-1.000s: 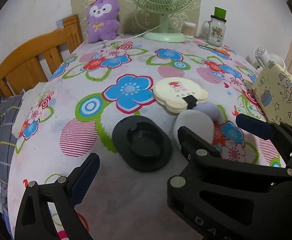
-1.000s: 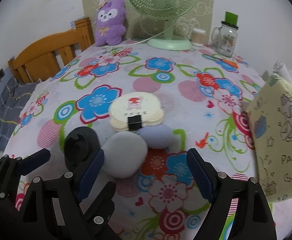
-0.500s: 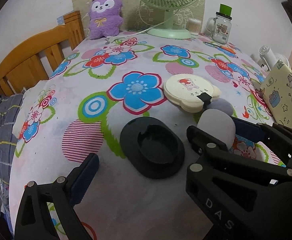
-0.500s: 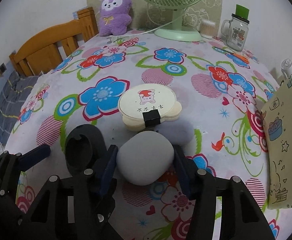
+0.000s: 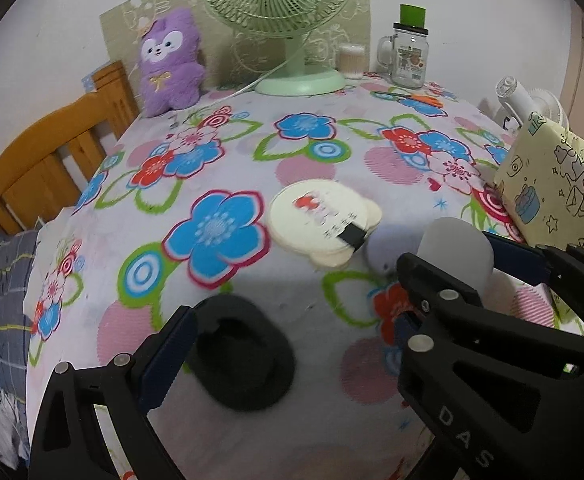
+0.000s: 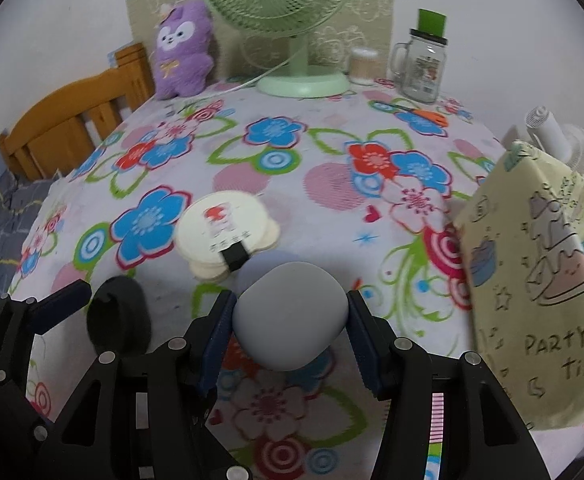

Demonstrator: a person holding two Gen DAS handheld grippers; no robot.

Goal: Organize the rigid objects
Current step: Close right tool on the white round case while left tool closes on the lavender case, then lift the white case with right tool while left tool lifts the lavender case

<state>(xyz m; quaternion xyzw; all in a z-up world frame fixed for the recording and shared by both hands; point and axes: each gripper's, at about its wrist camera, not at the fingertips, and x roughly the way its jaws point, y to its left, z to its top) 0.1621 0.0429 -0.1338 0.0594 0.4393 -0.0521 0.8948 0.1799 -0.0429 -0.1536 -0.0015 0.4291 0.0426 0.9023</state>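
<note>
My right gripper (image 6: 290,322) is shut on a rounded grey case (image 6: 290,316) and holds it above the flowered cloth; the case also shows in the left wrist view (image 5: 455,248). A lilac rounded case (image 6: 264,266) lies just behind it. A cream bear-shaped case (image 6: 222,230) with a black clasp lies further back. A black oval dish (image 5: 244,354) lies in front of my left gripper, whose one visible finger (image 5: 168,354) touches the dish's left edge. The left gripper's other finger is hidden behind the right gripper, and it holds nothing.
A yellow "Party Time" gift bag (image 6: 539,280) stands at the right. A green fan (image 6: 295,20), a purple plush (image 6: 184,48), a glass jar (image 6: 421,64) and a swab tub (image 6: 363,66) stand at the back. A wooden chair (image 6: 72,128) is at the left.
My right gripper closed on the grey case and lifted it. My left gripper moved forward to the black dish's left edge.
</note>
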